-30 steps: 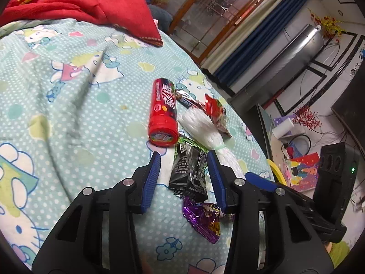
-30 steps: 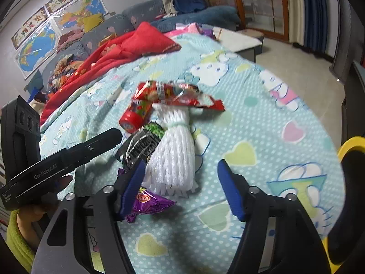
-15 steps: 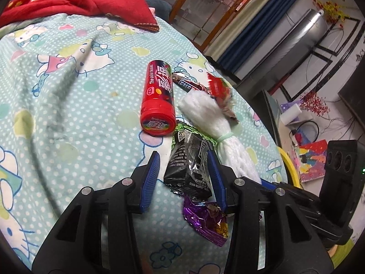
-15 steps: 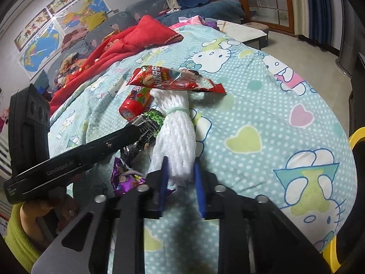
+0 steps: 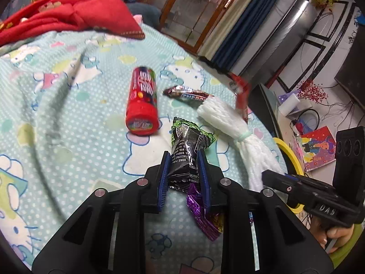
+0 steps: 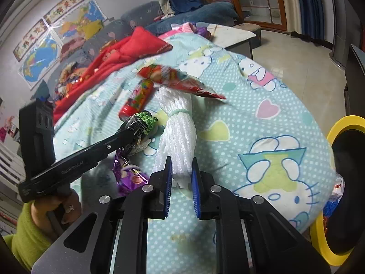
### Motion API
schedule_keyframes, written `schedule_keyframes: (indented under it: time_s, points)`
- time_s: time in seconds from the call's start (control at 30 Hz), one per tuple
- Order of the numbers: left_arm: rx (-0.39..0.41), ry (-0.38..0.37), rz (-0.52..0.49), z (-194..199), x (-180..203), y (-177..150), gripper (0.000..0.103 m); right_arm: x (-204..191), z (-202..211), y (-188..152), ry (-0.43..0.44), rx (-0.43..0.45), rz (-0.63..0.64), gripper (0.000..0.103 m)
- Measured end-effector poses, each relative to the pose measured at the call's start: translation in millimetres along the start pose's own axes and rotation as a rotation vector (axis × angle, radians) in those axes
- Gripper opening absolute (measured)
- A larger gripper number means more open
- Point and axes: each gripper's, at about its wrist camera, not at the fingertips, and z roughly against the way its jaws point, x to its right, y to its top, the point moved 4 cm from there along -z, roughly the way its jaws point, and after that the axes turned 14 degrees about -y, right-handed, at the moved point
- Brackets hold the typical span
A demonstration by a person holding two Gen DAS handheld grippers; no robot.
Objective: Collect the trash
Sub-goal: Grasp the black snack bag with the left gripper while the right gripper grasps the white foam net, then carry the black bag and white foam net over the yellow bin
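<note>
My left gripper (image 5: 183, 159) is shut on a black snack wrapper (image 5: 187, 153) with a green edge, held just above the bed. A purple wrapper (image 5: 205, 217) lies under it. My right gripper (image 6: 181, 166) is shut on the near end of a white foam net (image 6: 178, 137). The net (image 5: 230, 123) is lifted, and a red wrapper (image 6: 178, 80) rests tilted on its far end. A red candy tube (image 5: 142, 101) and a dark bar wrapper (image 5: 189, 94) lie on the bed. The tube (image 6: 136, 98) also shows in the right wrist view.
The bed has a teal cartoon-print sheet (image 5: 57, 114). A red blanket (image 5: 68, 18) is heaped at its far end. A yellow-rimmed bin (image 6: 342, 182) stands on the floor at the bed's right edge. A low table (image 6: 235, 36) stands beyond the bed.
My left gripper has shut on the black wrapper and raised it. My right gripper shut on the white foam net earlier and has now lifted its end, tipping the red wrapper.
</note>
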Motion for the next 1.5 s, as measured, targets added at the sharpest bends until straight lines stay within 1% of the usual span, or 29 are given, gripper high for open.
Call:
schedule_keyframes:
  time_s: [0.23, 0.5, 0.67, 0.97, 1.1, 1.23, 1.5]
  points:
    - [0.046, -0.012, -0.006, 17.5, 8.2, 5.7, 0.018, 2.5, 30.6, 0.1, 0.045, 0.036, -0.004, 0.015]
    - [0.105, -0.048, -0.045, 36.1, 35.4, 14.3, 0.018, 8.2, 57.7, 0.1, 0.056, 0.079, -0.017, 0.015]
    - [0.125, -0.073, -0.072, 42.9, 52.1, 17.2, 0.018, 18.8, 77.6, 2.2, 0.049, 0.128, -0.04, 0.015]
    - [0.119, -0.106, -0.105, 40.4, 72.4, 14.4, 0.018, 35.1, 94.8, 5.1, 0.054, 0.168, -0.09, 0.015]
    - [0.114, -0.115, -0.11, 38.9, 75.5, 14.0, 0.018, 33.5, 91.7, 1.5, 0.063, 0.144, -0.083, 0.015]
    - [0.108, -0.121, -0.114, 36.7, 78.6, 13.8, 0.018, 37.0, 86.0, -3.1, 0.053, 0.12, -0.098, 0.015]
    - [0.093, -0.149, -0.155, 29.3, 96.9, 8.2, 0.018, 57.0, 101.0, 1.4, -0.007, 0.184, -0.136, 0.015]
